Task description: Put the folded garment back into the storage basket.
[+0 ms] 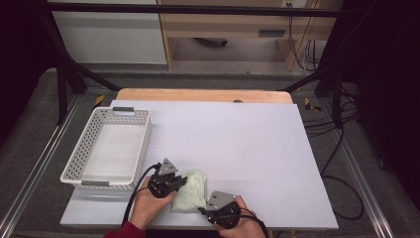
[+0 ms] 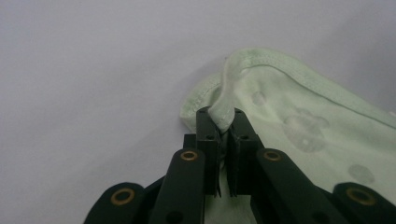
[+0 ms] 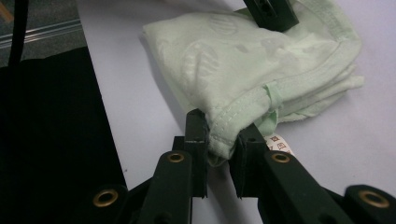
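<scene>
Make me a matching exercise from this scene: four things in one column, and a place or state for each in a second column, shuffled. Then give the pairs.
1. left gripper
2. right gripper
3. white basket
4. pale green cloth

A. stands at the table's left side, nothing in it
B. lies folded at the table's near edge, between the hands
C. shut on a stitched hem beside a small printed label
D. shut on a raised white fold at the cloth's corner

Pairs: 1-D, 2-C, 3-A, 4-B
</scene>
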{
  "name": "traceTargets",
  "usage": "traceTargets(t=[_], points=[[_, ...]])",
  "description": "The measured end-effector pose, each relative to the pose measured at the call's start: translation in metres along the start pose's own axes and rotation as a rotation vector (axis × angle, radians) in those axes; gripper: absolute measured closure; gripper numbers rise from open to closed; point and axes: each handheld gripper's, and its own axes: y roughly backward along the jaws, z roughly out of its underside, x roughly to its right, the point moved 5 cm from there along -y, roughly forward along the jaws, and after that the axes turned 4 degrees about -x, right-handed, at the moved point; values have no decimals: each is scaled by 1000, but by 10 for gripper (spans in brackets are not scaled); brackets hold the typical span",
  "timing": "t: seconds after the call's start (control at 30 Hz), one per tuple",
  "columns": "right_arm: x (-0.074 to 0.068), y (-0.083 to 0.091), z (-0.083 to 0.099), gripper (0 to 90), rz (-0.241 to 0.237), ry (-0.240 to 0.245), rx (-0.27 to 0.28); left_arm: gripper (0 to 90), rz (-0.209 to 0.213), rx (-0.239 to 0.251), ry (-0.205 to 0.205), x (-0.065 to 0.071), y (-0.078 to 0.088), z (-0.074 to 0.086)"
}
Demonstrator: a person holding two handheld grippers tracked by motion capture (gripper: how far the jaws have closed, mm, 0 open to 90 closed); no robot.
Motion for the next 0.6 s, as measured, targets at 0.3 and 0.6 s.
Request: traceTargets(t=[0.3, 0.6], points=[[0, 0, -7, 796, 23, 34, 12, 853, -13, 46, -20, -4, 21, -13], [1, 9, -19, 796, 46, 58, 43, 853, -39, 79, -49, -3, 34, -26]])
